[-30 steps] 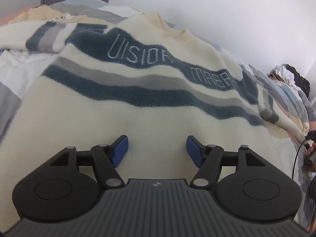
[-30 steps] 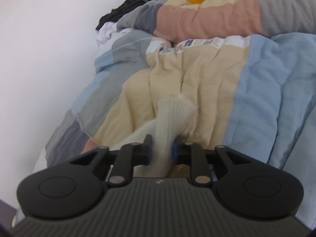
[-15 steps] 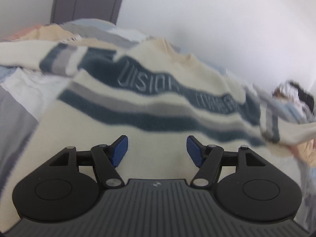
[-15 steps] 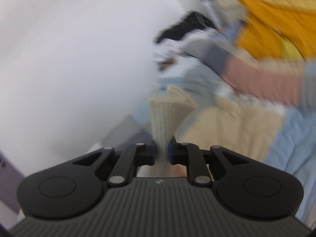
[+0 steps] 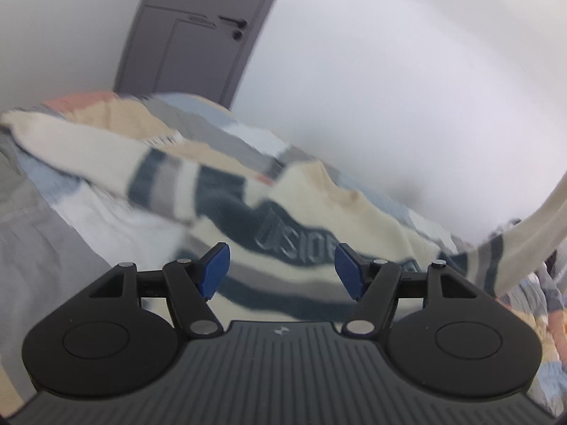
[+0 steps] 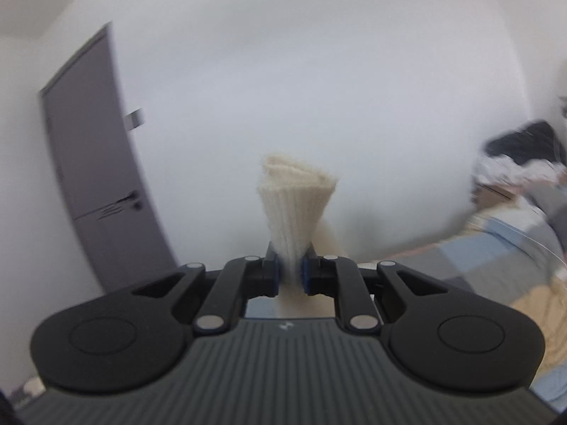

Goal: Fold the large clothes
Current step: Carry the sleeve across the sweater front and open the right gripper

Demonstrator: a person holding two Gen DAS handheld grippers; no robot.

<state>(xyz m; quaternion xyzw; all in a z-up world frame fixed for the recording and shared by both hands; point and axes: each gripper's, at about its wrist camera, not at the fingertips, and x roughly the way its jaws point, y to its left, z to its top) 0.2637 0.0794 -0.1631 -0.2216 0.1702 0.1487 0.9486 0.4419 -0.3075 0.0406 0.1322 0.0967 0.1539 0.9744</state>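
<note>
right gripper lifted sleeve cuff.

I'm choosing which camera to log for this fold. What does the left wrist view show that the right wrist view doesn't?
Only the left wrist view shows the sweater's striped body with its lettering spread on the quilt, one sleeve lifted off to the right, and the open left tool holding nothing. Only the right wrist view shows the right tool shut on the ribbed cuff, plus a dark clothes pile. Both show the grey door and white wall.
</note>
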